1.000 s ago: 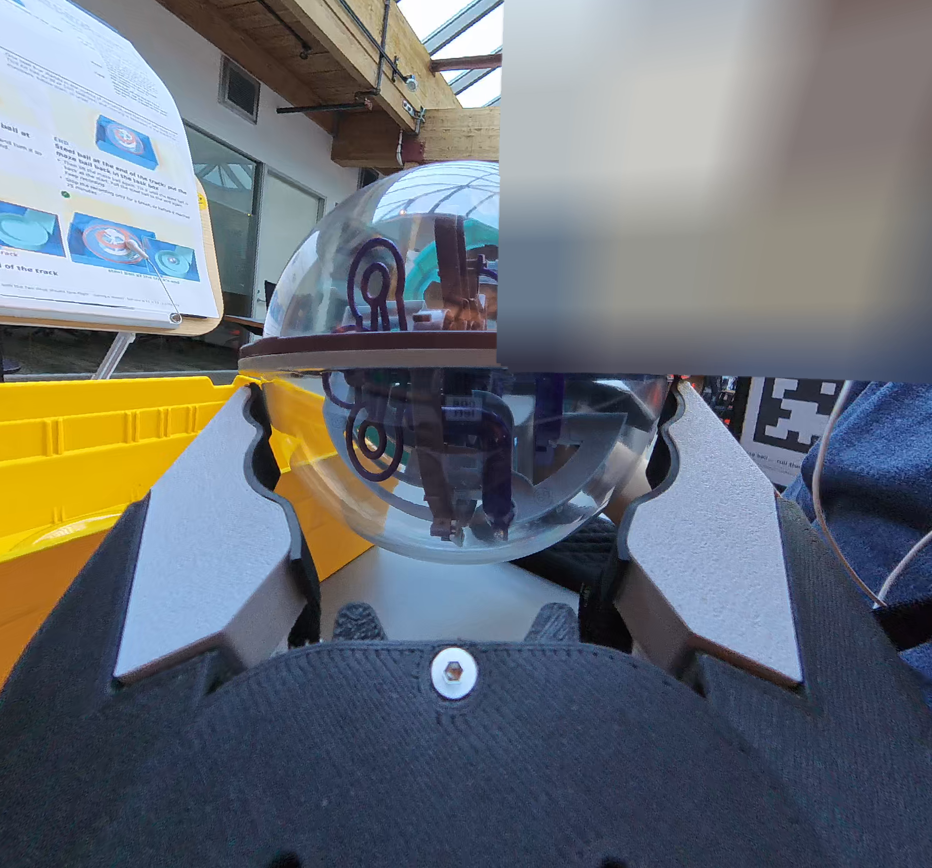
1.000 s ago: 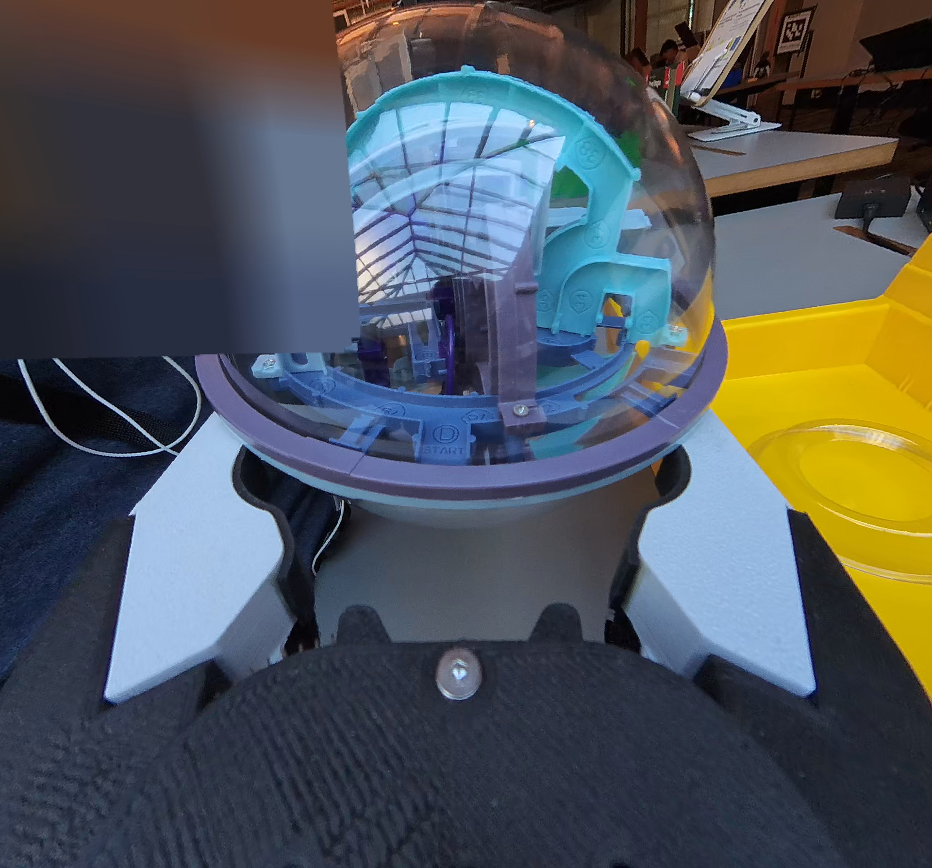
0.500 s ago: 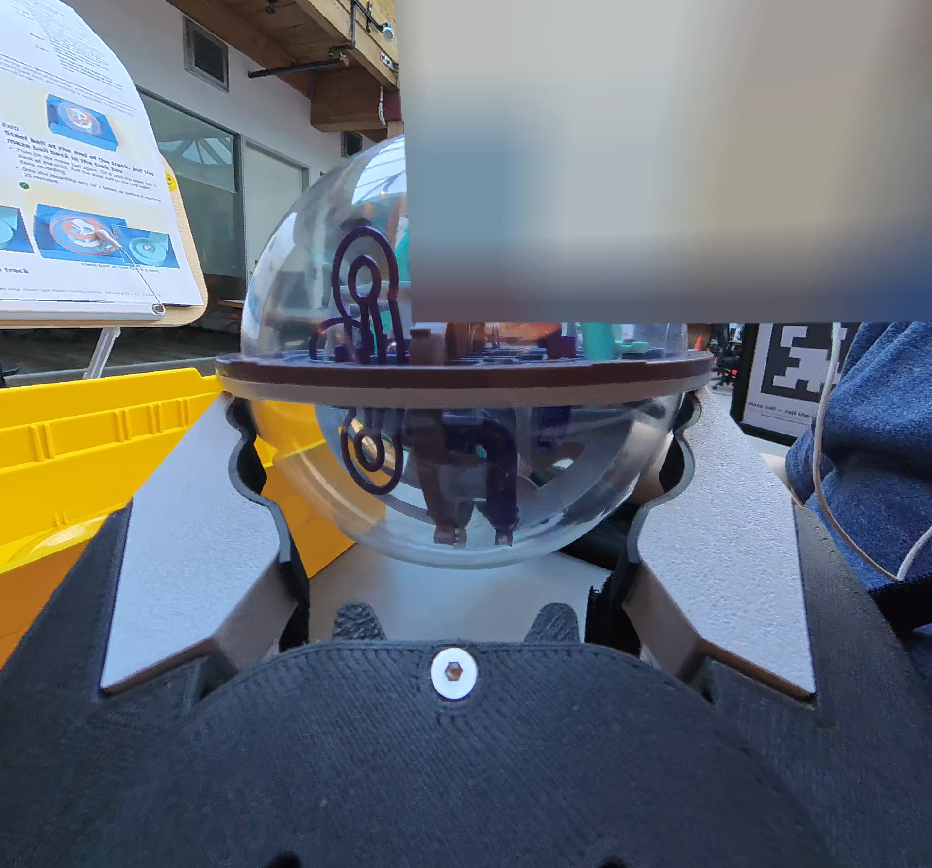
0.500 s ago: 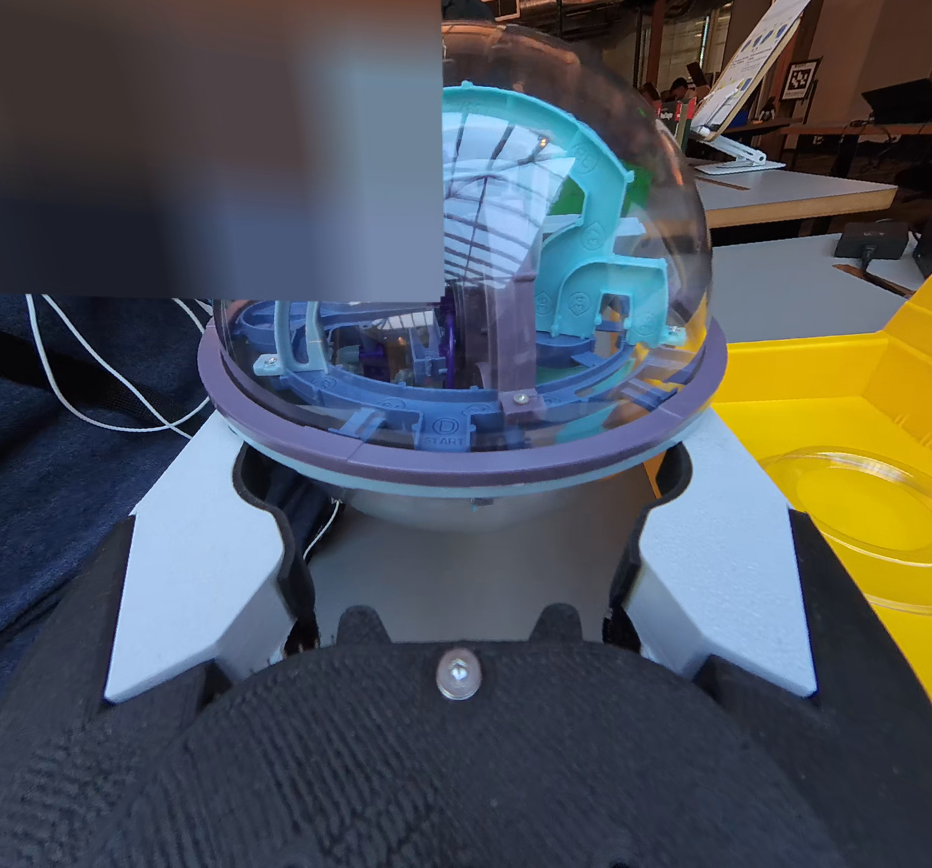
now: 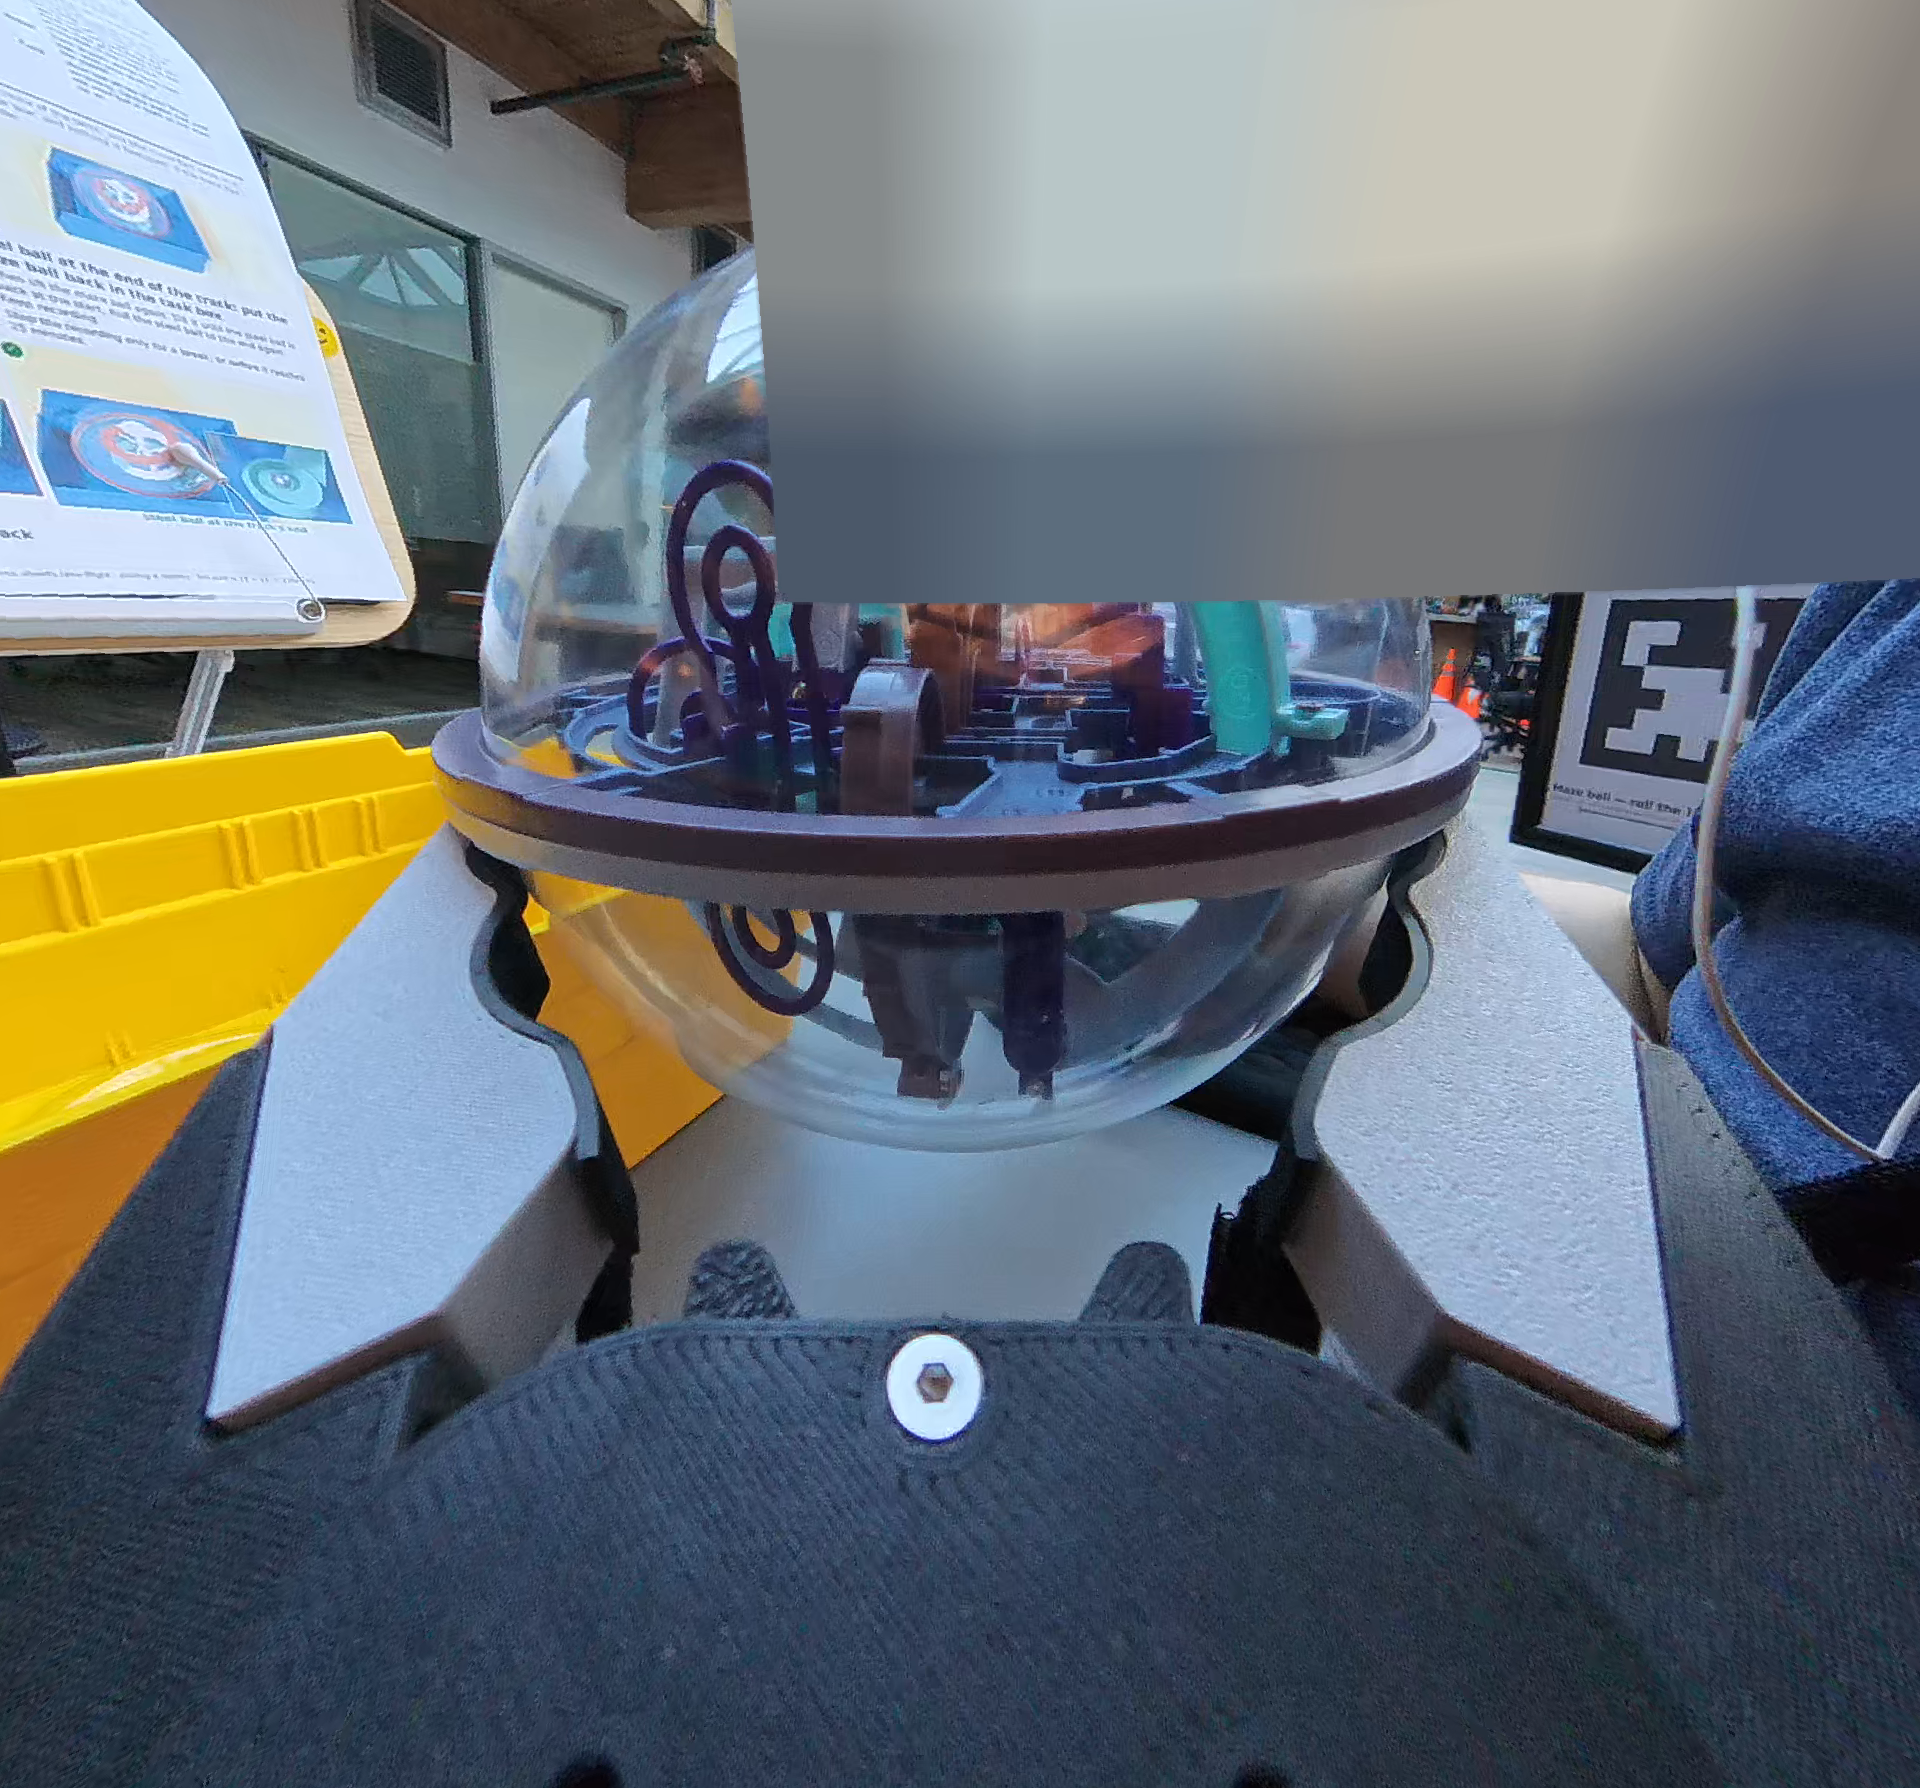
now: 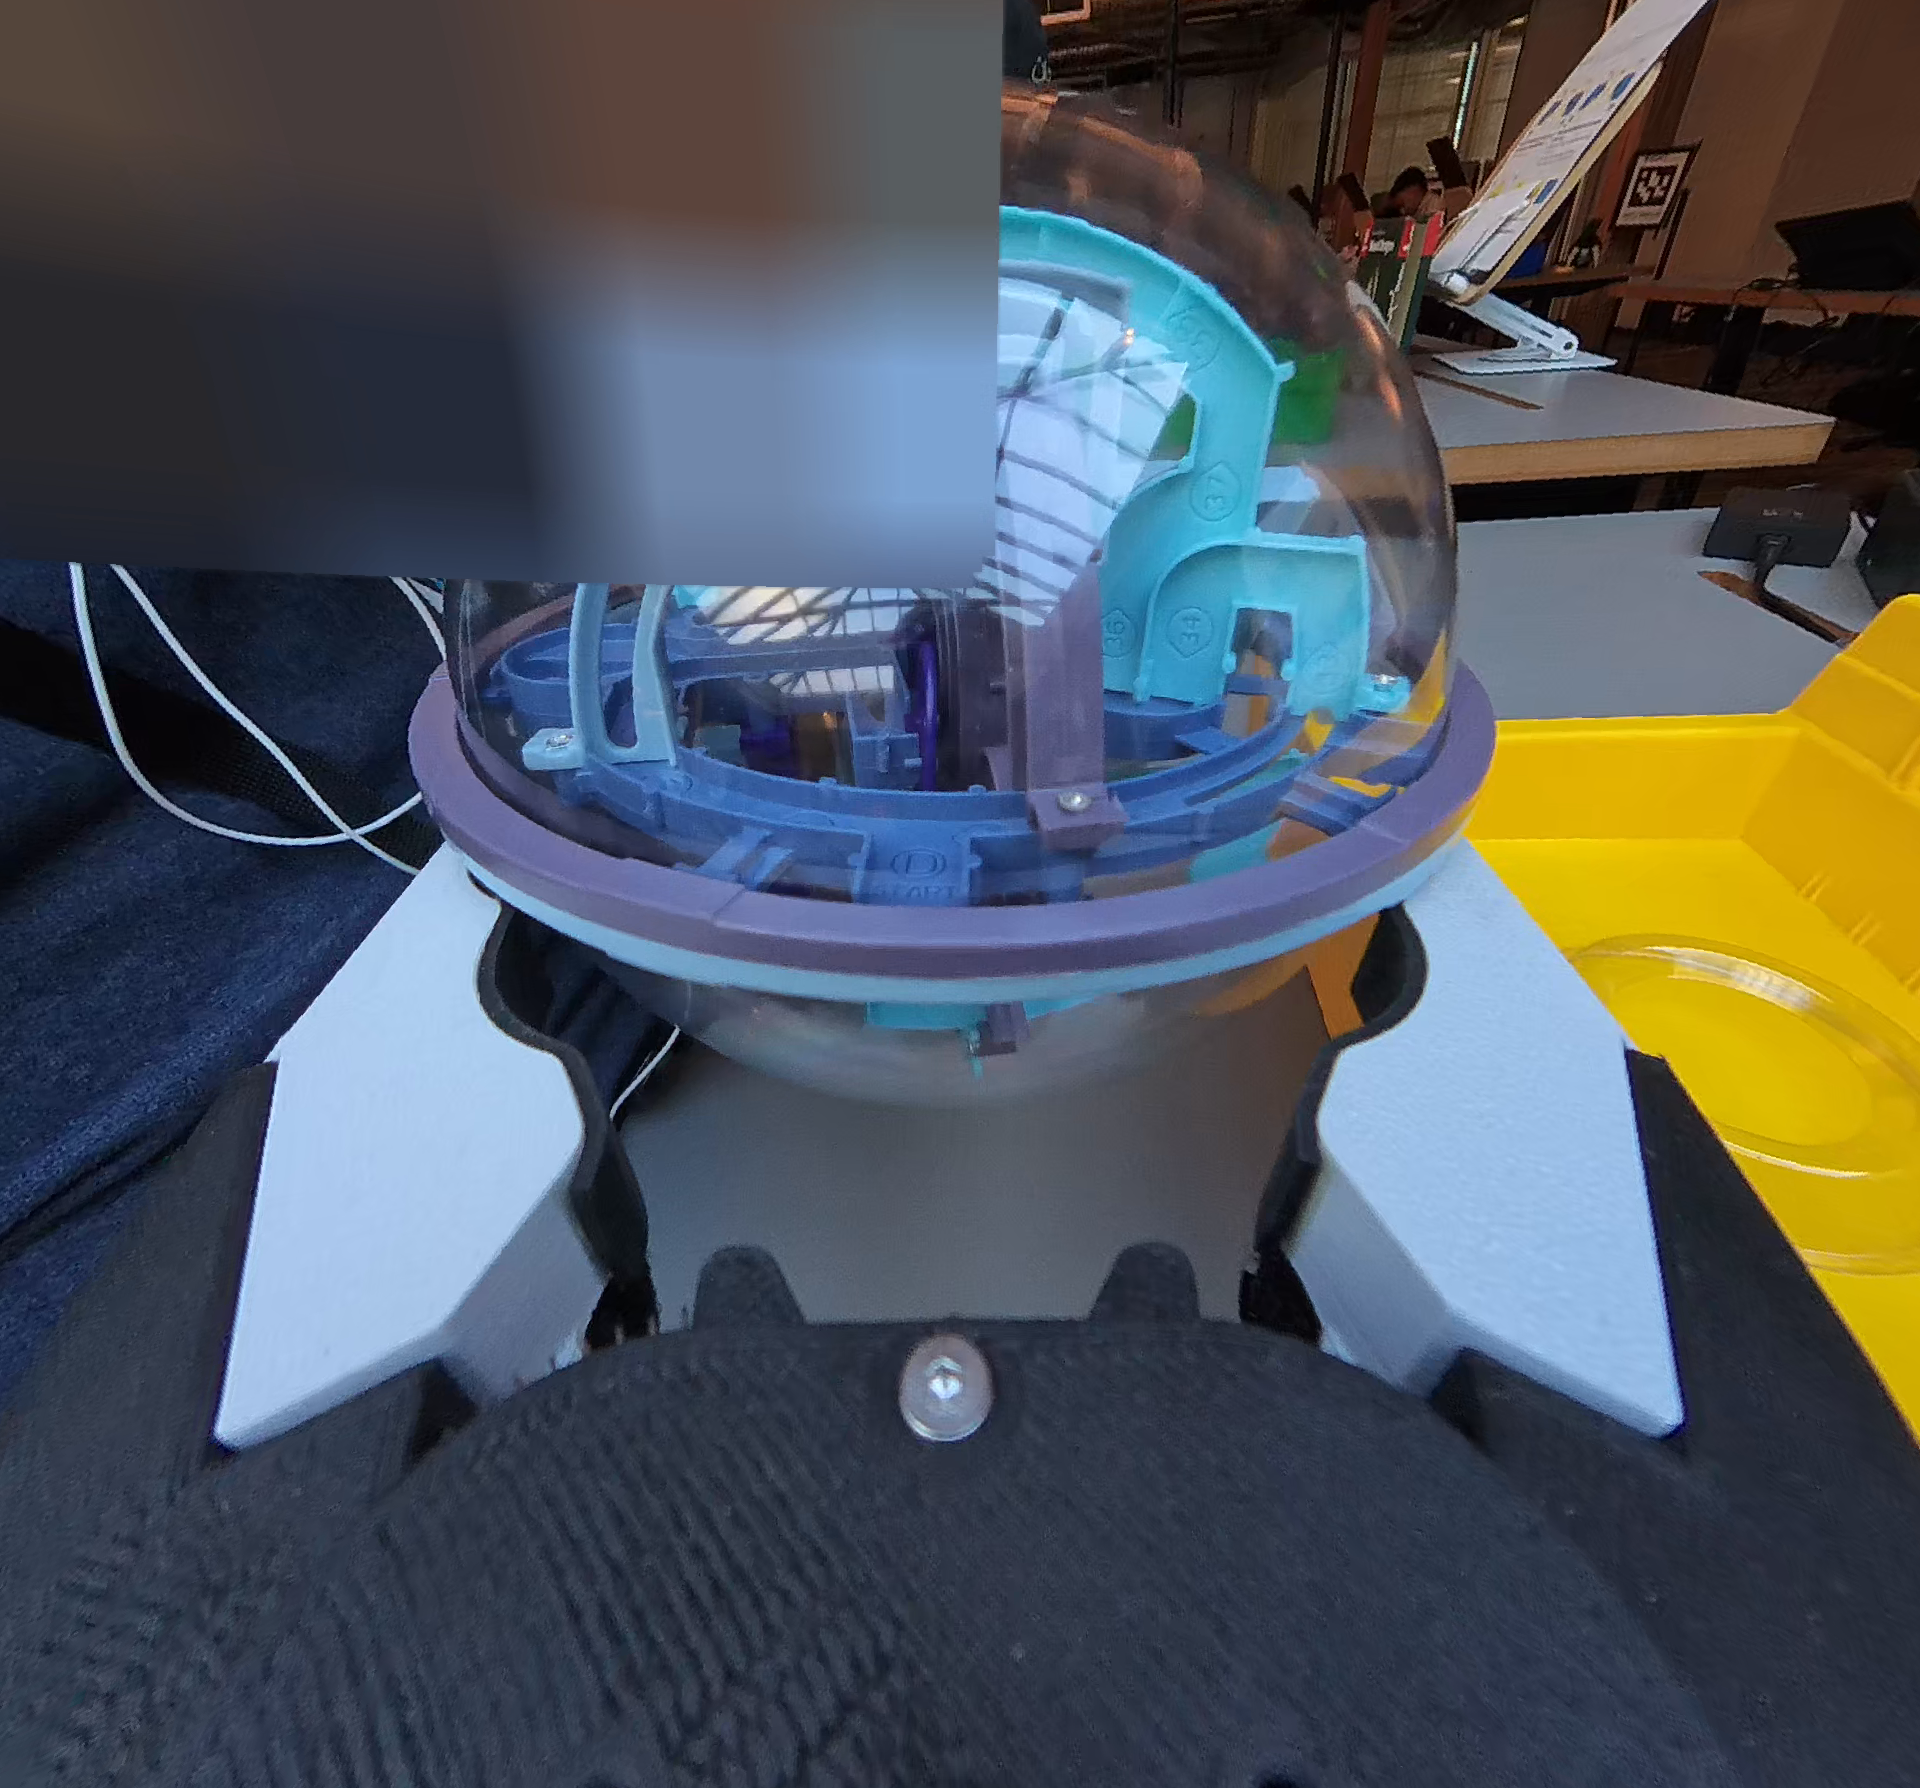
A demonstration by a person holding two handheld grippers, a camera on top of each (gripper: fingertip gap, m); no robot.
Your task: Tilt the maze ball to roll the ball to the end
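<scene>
The maze ball [image 5: 956, 1000] is a clear sphere with a purple equator rim and blue, teal and purple tracks inside. It is held up off the table between both grippers, which face each other. My left gripper [image 5: 956, 865] is shut on it, with the fingers [image 5: 416, 1063] cradling the lower half just under the rim. My right gripper [image 6: 951, 907] is shut on the maze ball [image 6: 1195, 595] the same way from the other side. The rim is nearly level. I cannot make out the small steel ball inside.
A yellow bin [image 5: 156, 907] stands beside the ball and holds a clear round dish [image 6: 1766, 1063]. An instruction sheet on a stand [image 5: 156, 336] and a marker card [image 5: 1631, 699] stand nearby. A person's blue sleeve [image 5: 1818, 907] and a white cable [image 6: 208, 782] are close.
The ball has tipped towards the left gripper: the left view now looks down on the track deck and the right view shows more of the underside. Both grips are unchanged.
</scene>
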